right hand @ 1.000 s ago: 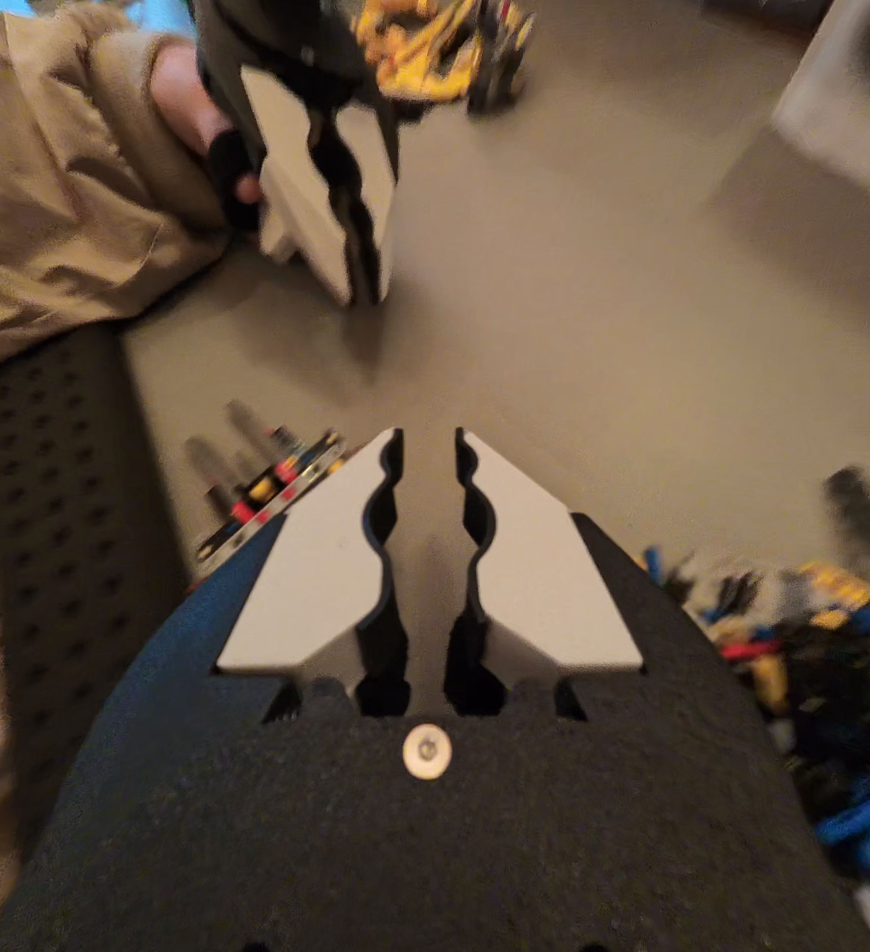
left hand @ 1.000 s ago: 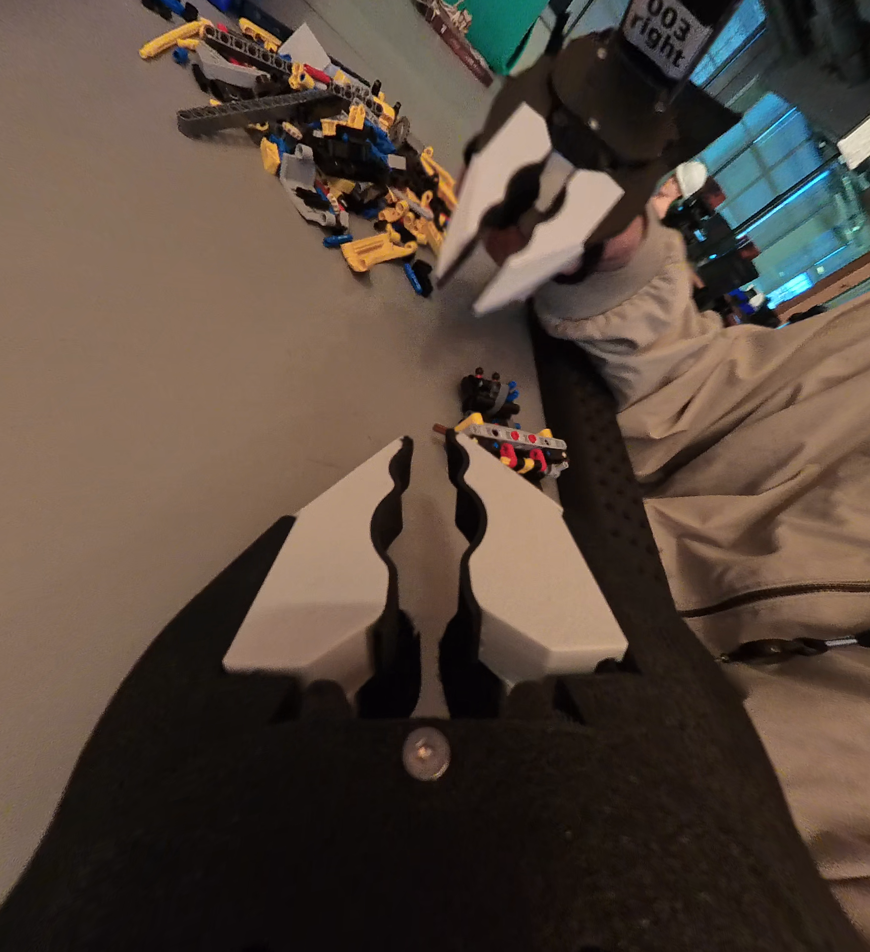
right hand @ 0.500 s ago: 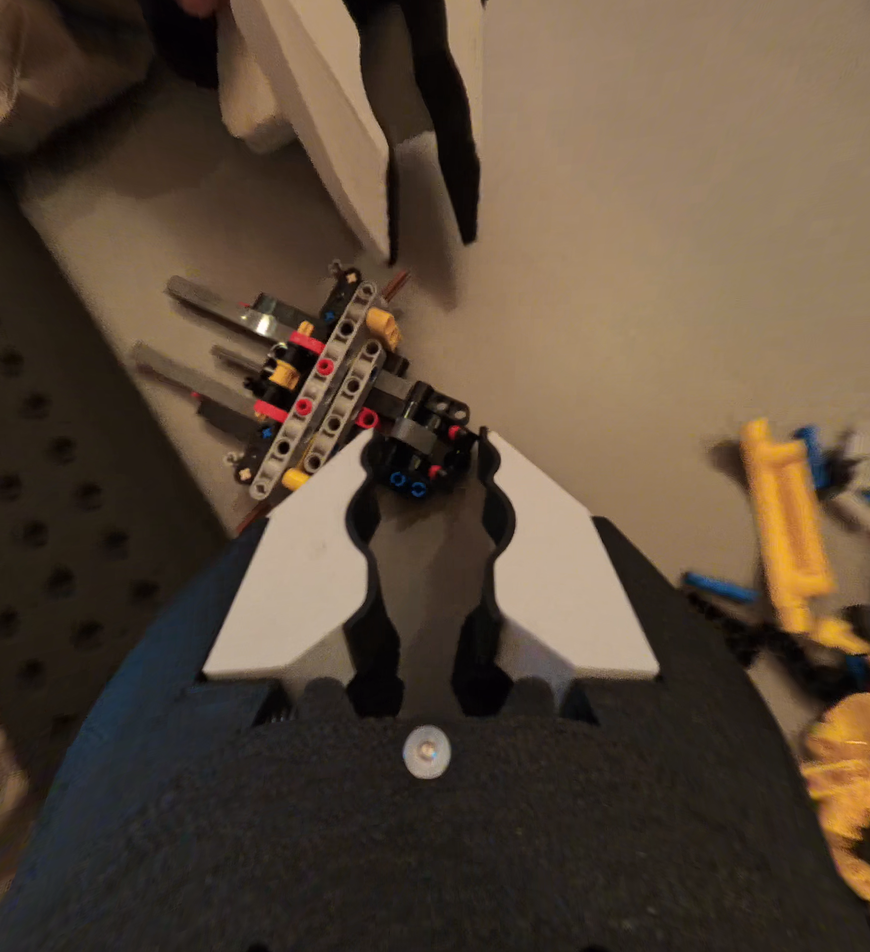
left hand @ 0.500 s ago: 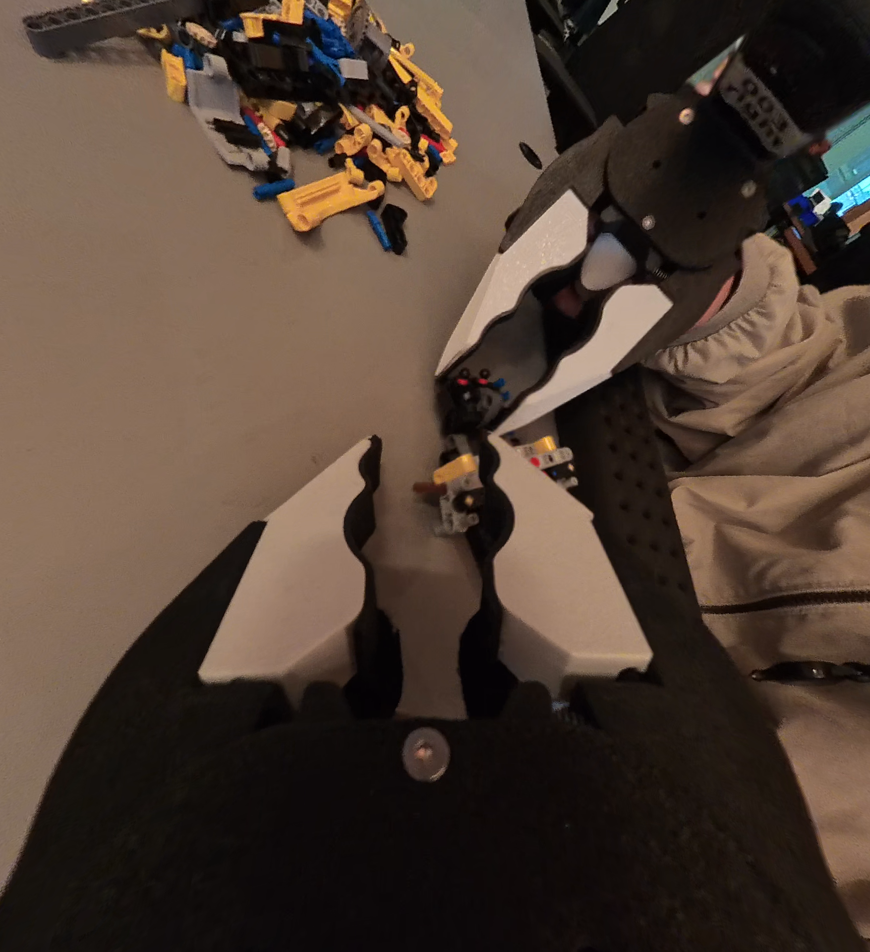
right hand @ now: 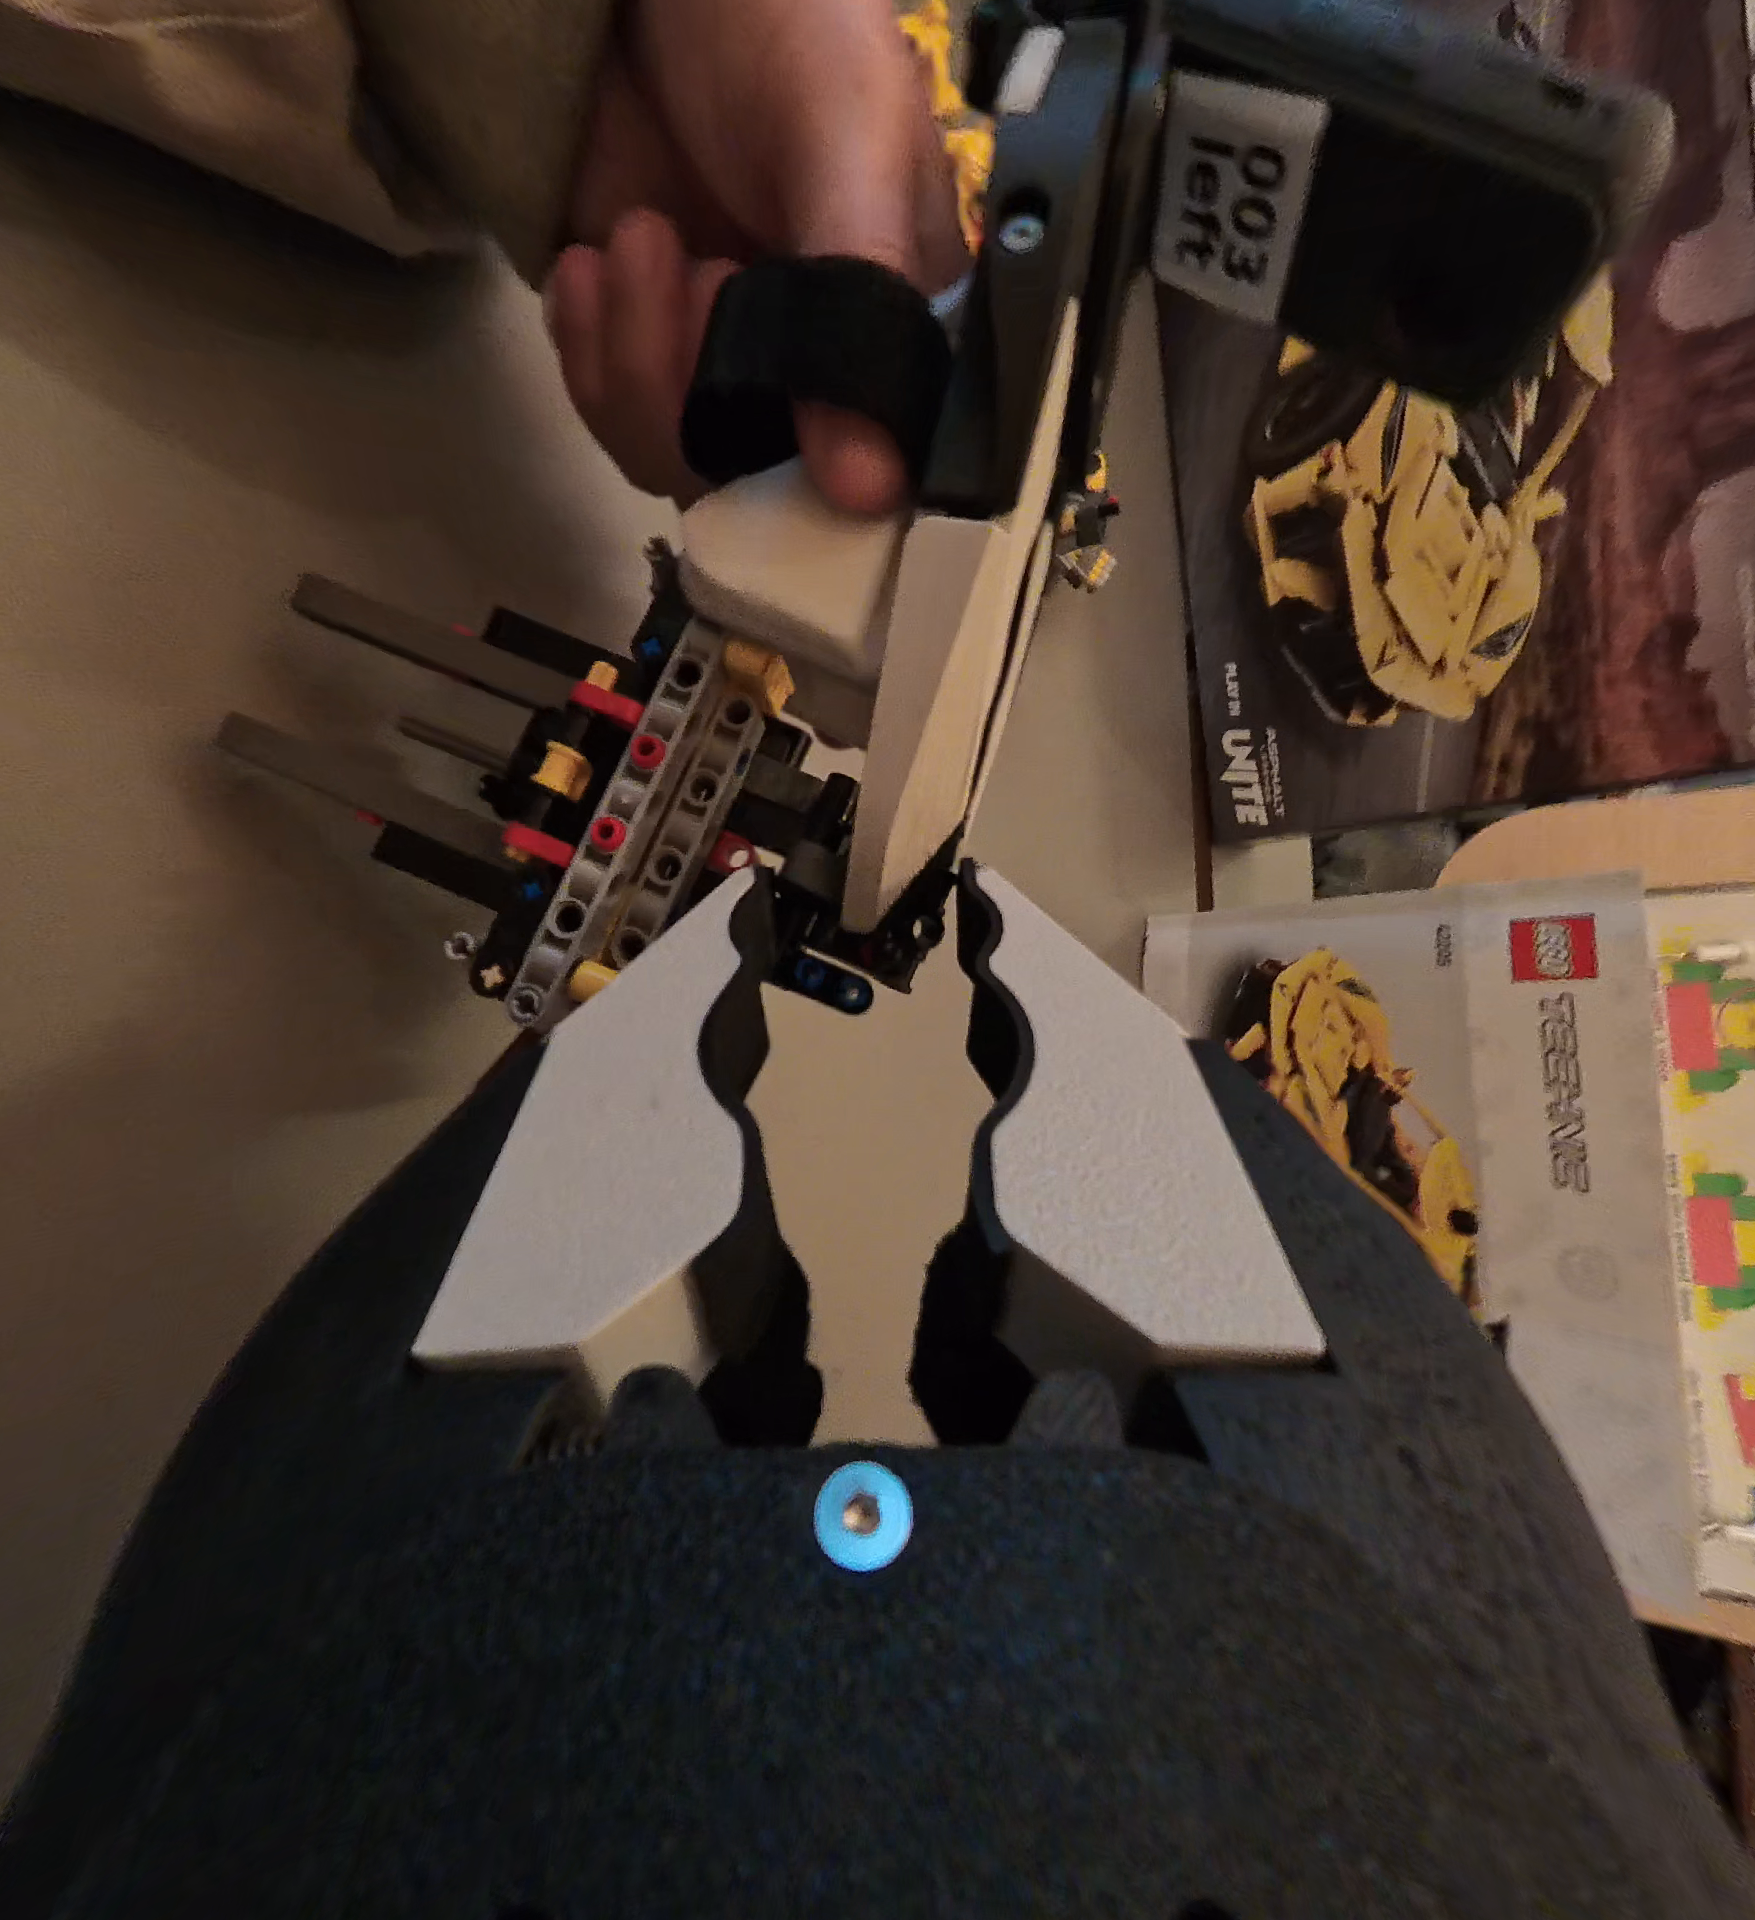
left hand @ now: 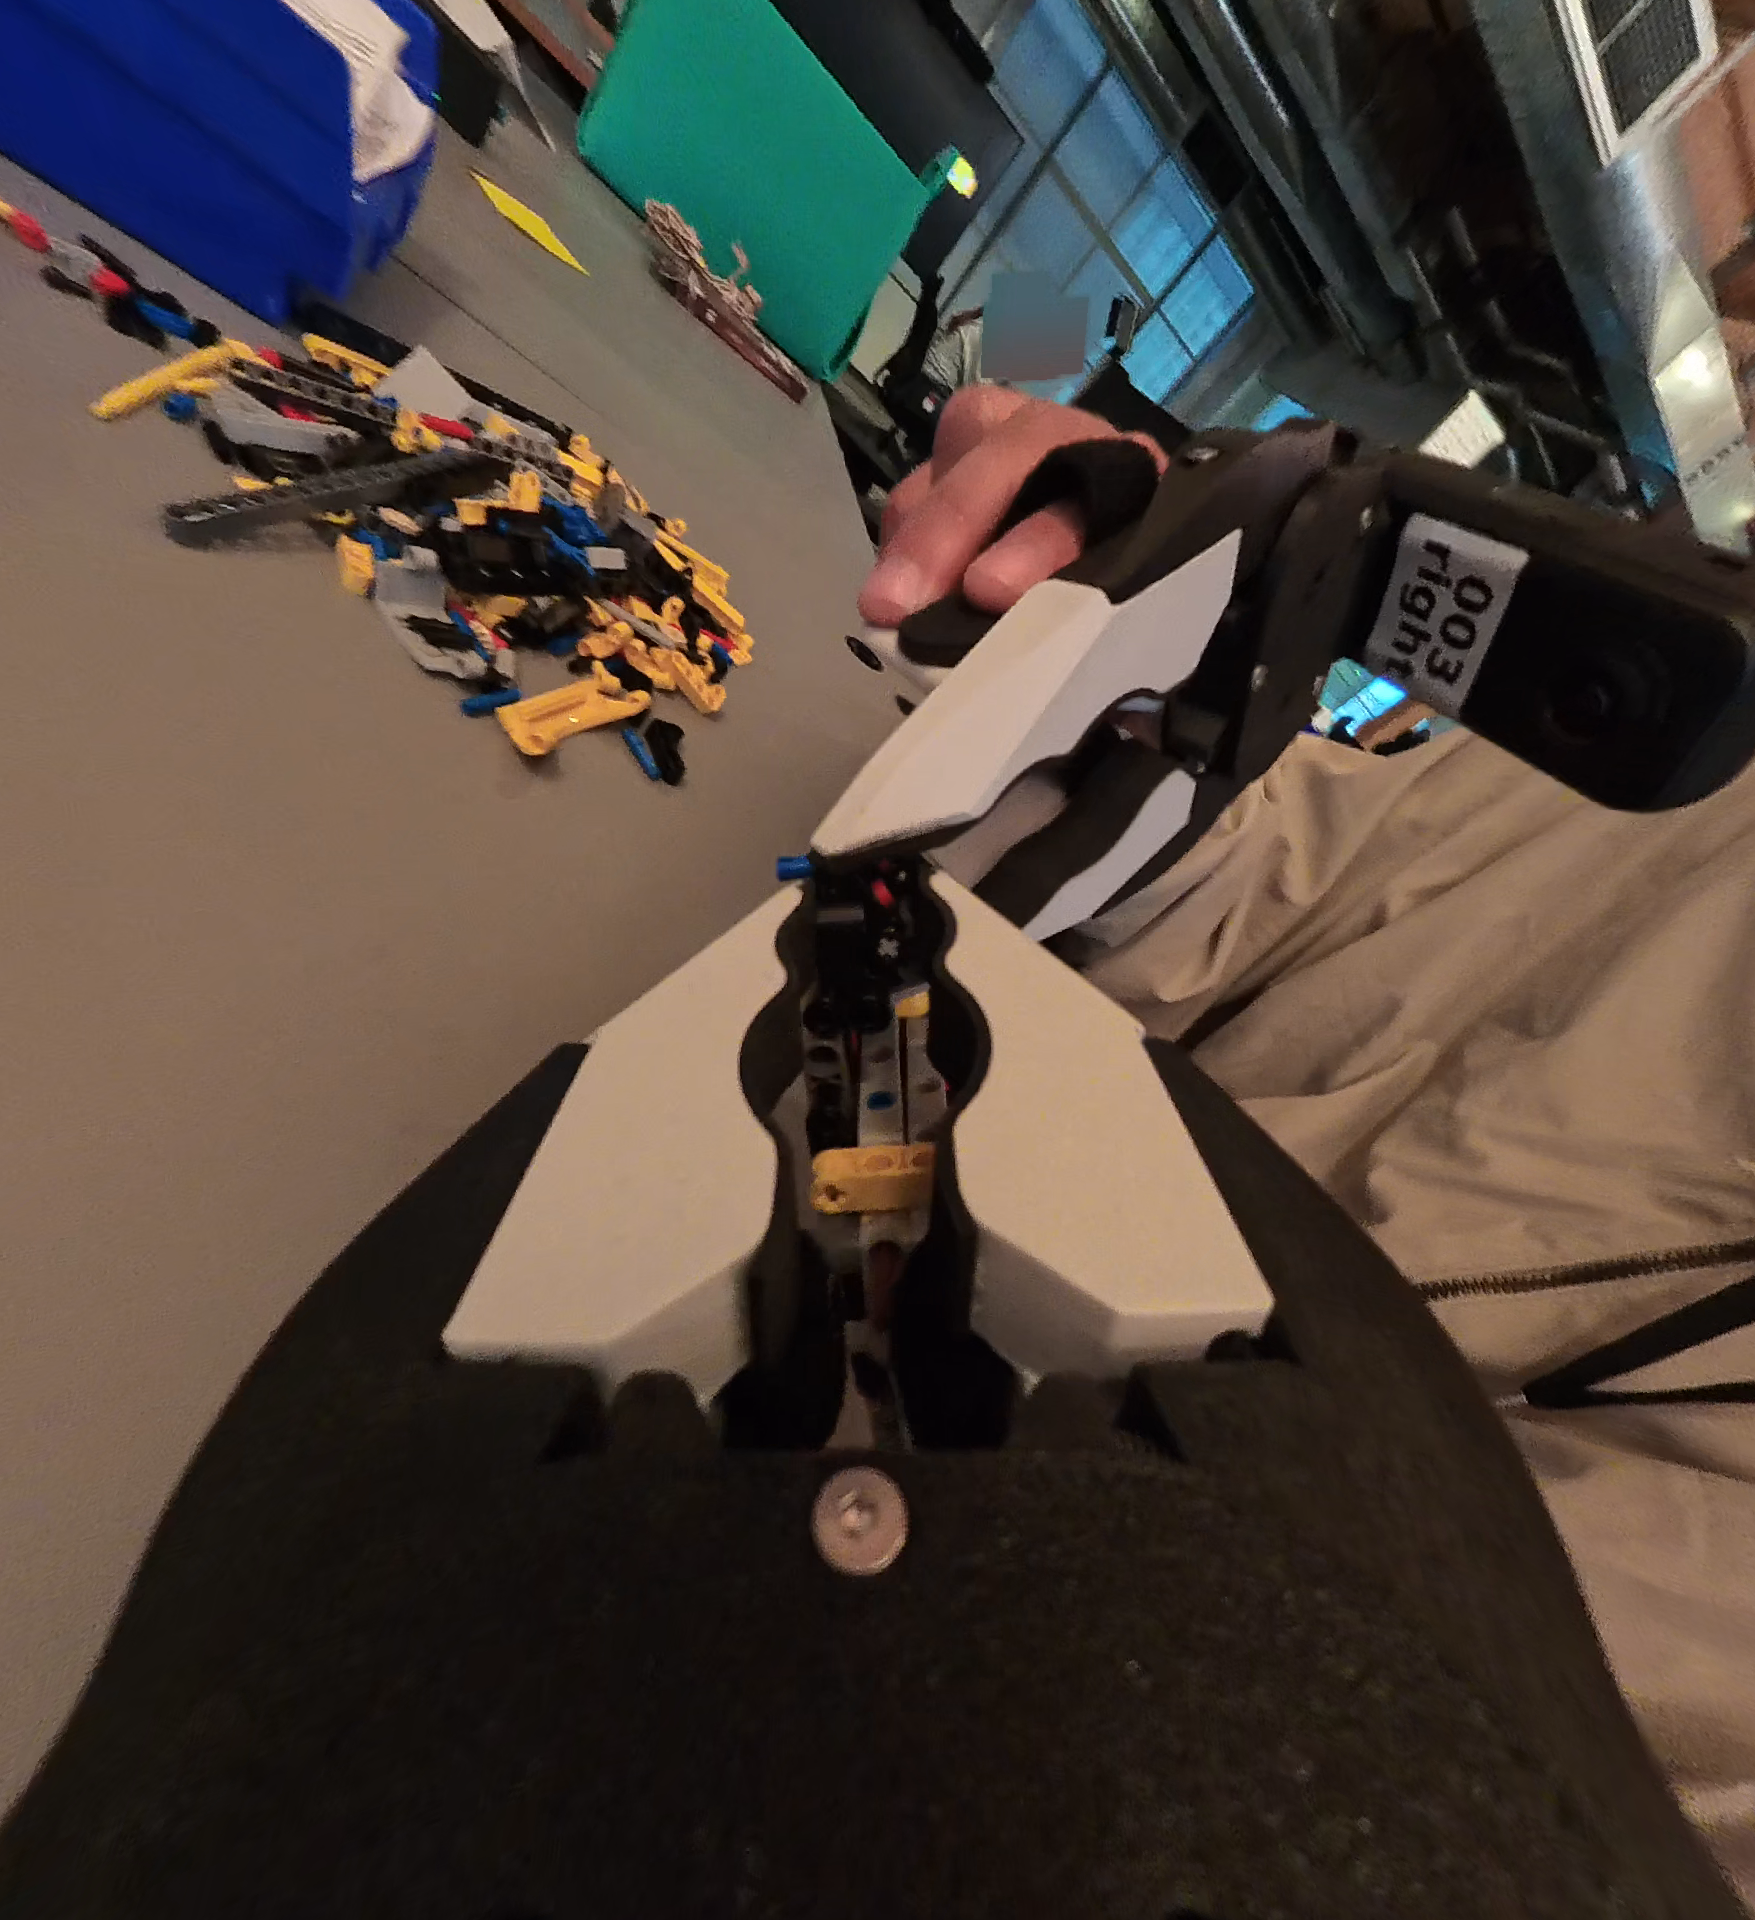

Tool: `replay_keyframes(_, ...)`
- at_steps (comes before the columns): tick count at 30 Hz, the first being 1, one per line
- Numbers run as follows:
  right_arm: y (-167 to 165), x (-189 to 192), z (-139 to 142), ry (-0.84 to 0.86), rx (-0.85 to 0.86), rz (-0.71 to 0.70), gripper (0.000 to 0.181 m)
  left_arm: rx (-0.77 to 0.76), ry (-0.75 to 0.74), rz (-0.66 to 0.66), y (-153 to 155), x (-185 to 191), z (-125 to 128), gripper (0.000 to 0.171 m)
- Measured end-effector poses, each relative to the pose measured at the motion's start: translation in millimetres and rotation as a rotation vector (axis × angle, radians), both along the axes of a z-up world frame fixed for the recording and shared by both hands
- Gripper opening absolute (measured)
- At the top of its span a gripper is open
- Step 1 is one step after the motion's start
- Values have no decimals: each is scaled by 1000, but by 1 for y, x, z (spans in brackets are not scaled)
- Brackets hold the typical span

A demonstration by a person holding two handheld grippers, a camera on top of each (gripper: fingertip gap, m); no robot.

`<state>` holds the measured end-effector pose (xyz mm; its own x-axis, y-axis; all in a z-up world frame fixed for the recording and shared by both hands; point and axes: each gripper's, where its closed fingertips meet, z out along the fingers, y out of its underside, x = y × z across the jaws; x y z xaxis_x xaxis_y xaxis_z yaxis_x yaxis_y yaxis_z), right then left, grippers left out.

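Observation:
My left gripper (left hand: 868, 899) is shut on a brick assembly (left hand: 868, 1184) of grey beams, a yellow connector and black parts, held off the table. The assembly also shows in the right wrist view (right hand: 644, 831), with dark axles sticking out to the left. My right gripper (right hand: 857, 883) stands with its tips on either side of the assembly's black end with blue pins (right hand: 831, 971), touching it. In the left wrist view the right gripper (left hand: 852, 847) comes in from the upper right, tip to tip with the left one. In the right wrist view the left gripper (right hand: 894, 904) comes down from above.
A pile of loose yellow, black and blue bricks (left hand: 499, 582) lies on the grey table (left hand: 177, 987), with a blue bin (left hand: 177, 135) behind. A printed box with a yellow car (right hand: 1424, 520) and a booklet (right hand: 1372, 1091) lie to the right. A beige jacket (left hand: 1475, 1039) is close by. My two grippers' fingertips are within a few centimetres of each other.
My left gripper has closed on the assembly and lifted it off the table. My right gripper has stayed around its black end and risen with it.

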<state>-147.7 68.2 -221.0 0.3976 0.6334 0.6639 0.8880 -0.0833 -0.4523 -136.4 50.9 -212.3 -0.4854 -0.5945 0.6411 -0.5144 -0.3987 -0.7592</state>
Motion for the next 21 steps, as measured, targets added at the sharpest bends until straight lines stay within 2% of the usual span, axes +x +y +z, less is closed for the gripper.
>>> replay_keyframes(2, 5, 4, -3, 105, -35, -79, 35, 26, 8, 28, 8, -1, -2, 16)
replay_keyframes(3, 7, 7, 0, 182, -31, -117, 45, 42, 8, 54, 14, -1, -4, 16)
replay_keyframes(5, 4, 13, 12, 384, 0, -171, 52, 27, -16, 115, 28, 2, 1, 15)
replay_keyframes(6, 4, 16, 19, 507, 30, -206, 49, 27, -37, 137, 33, 2, 4, 15)
replay_keyframes(8, 9, 31, 23, 667, 112, -323, 19, 60, -44, 176, 39, 4, 4, 15)
replay_keyframes(11, 13, 34, 13, 670, 196, -403, 17, 147, -91, 209, 37, 8, 7, 15)
replay_keyframes(14, 15, 35, 18, 653, 294, -480, 10, 223, -126, 240, 33, 13, 11, 16)
replay_keyframes(16, 15, 32, 17, 628, 294, -495, 6, 220, -123, 255, 32, 14, 11, 16)
replay_keyframes(21, 15, 30, 15, 583, 303, -484, 10, 239, -136, 255, 33, 14, 10, 16)
